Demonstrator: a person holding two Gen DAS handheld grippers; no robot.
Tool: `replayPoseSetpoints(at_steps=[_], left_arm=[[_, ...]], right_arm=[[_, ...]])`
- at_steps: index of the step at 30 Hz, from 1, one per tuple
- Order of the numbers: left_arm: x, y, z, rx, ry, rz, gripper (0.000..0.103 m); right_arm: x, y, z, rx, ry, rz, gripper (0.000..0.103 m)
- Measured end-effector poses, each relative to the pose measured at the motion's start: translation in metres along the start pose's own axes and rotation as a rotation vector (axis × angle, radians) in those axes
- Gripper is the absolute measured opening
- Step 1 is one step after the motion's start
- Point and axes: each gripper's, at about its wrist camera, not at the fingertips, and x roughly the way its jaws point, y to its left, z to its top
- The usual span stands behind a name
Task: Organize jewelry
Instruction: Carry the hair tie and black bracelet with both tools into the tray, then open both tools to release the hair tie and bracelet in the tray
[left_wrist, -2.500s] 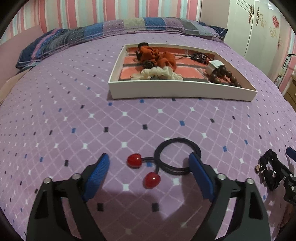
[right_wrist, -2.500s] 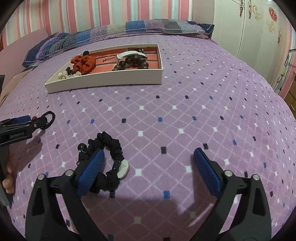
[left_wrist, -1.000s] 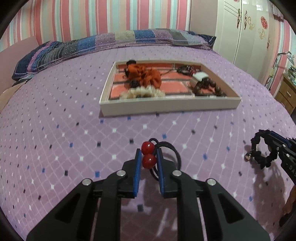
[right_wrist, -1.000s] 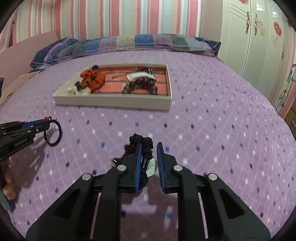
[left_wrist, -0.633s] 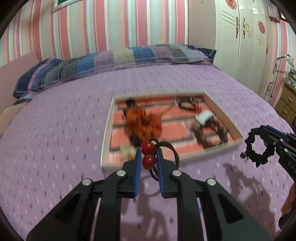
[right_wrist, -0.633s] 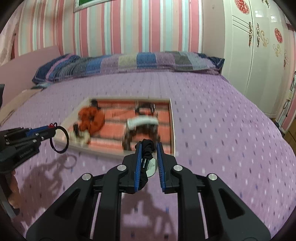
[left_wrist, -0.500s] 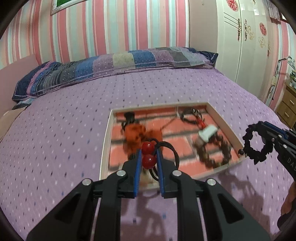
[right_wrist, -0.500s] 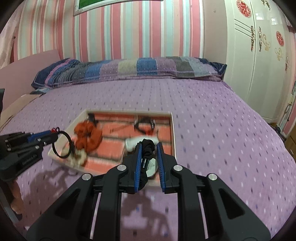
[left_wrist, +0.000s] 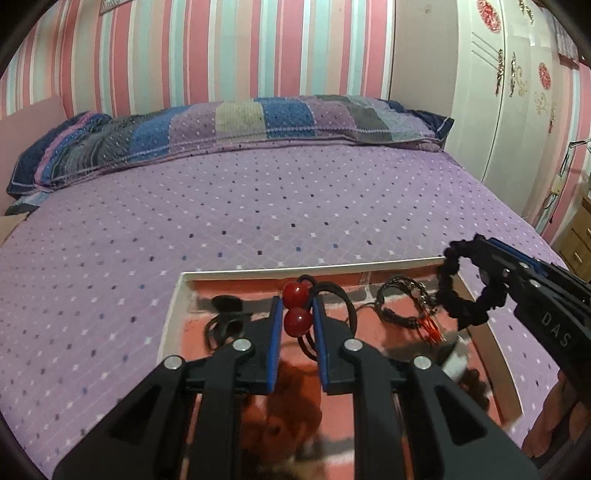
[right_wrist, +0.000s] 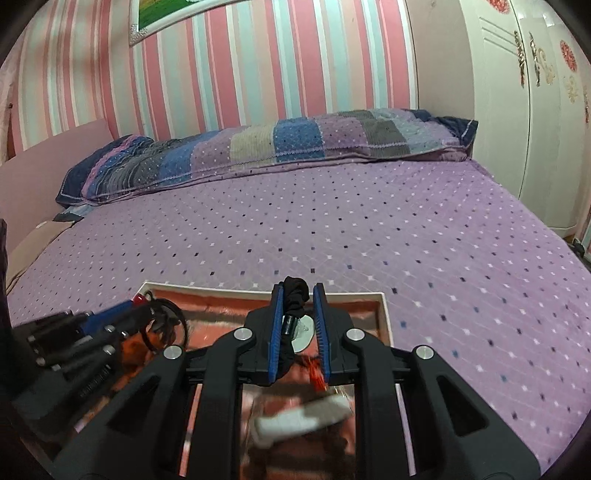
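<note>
Both wrist views close above tray (left_wrist: 173, 310)

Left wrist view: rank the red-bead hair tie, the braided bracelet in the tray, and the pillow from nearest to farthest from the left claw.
1. Red-bead hair tie: clamped in the left claw.
2. Braided bracelet: ahead right, in the tray.
3. Pillow: far end of the bed.

- The purple bedspread (left_wrist: 258, 206) lies open on the far side of the tray (left_wrist: 170, 314), up to the long pillow (left_wrist: 236, 129).
- Inside the tray, an orange scrunchie (left_wrist: 280, 413), dark bracelets (left_wrist: 402, 306) and a black clip (left_wrist: 225, 310) crowd the floor.
- The wardrobe (right_wrist: 517, 110) bounds the right.
</note>
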Motion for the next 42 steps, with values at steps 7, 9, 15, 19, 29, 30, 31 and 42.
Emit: replayPoseSetpoints(at_steps=[7, 9, 15, 19, 29, 30, 31, 42], left_arm=[[0.042, 0.011, -0.01, -0.018, 0.098, 0.001, 0.017], [0.042, 0.019, -0.01, -0.046, 0.1, -0.007, 0.017], [0.053, 0.018, -0.014, -0.04, 0.169, 0.001, 0.017], [0.052, 0.013, -0.017, -0.015, 0.168, 0.033, 0.018], [0.056, 0.015, -0.018, -0.013, 0.187, 0.057, 0.019], [0.056, 0.014, -0.018, -0.011, 0.191, 0.06, 0.019], [0.057, 0.015, -0.018, -0.012, 0.194, 0.062, 0.019], [0.052, 0.019, -0.018, -0.025, 0.194, 0.074, 0.039]], right_arm=[[0.045, -0.003, -0.015, -0.011, 0.108, -0.058, 0.017], [0.049, -0.004, -0.019, -0.017, 0.124, -0.076, 0.017], [0.061, 0.0, -0.027, -0.044, 0.179, -0.091, 0.017], [0.067, -0.002, -0.031, -0.035, 0.21, -0.09, 0.017], [0.073, -0.006, -0.035, -0.013, 0.264, -0.09, 0.018], [0.074, -0.007, -0.036, -0.012, 0.269, -0.09, 0.018], [0.074, -0.007, -0.036, -0.011, 0.269, -0.091, 0.019], [0.065, -0.007, -0.033, -0.014, 0.226, -0.106, 0.063]])
